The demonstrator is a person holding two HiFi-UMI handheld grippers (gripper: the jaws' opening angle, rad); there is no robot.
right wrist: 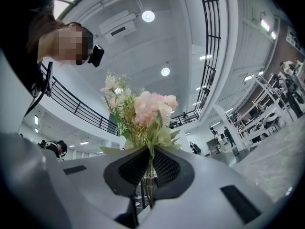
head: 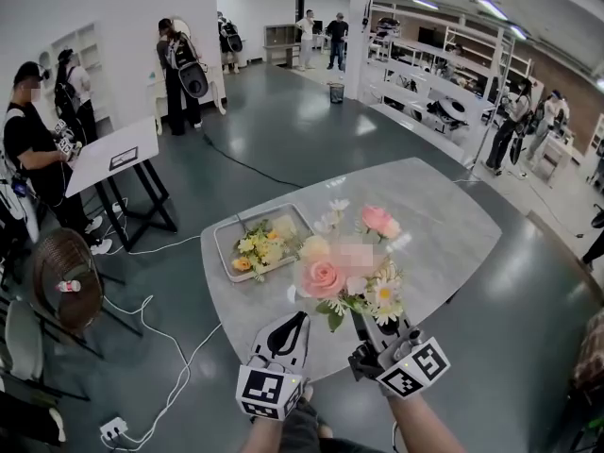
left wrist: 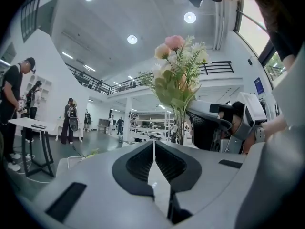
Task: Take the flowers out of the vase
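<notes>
A bouquet (head: 351, 276) of pink, cream and white flowers with green leaves stands up over the near edge of the grey table (head: 444, 215). My right gripper (head: 361, 324) is shut on its stems low down. In the right gripper view the stems run down between the closed jaws (right wrist: 148, 151) and the blooms (right wrist: 143, 109) rise above them. I cannot tell whether a clear vase surrounds the stems. My left gripper (head: 301, 317) is shut and holds nothing, just left of the bouquet. In the left gripper view its jaws (left wrist: 153, 144) meet, with the bouquet (left wrist: 178, 75) and right gripper (left wrist: 214, 128) beyond them.
A shallow grey tray (head: 226, 229) on the table's left part holds several yellow and white flowers (head: 260, 248). A fan (head: 66, 281) and cables lie on the floor to the left. A small white table (head: 109, 154) and several people stand further off.
</notes>
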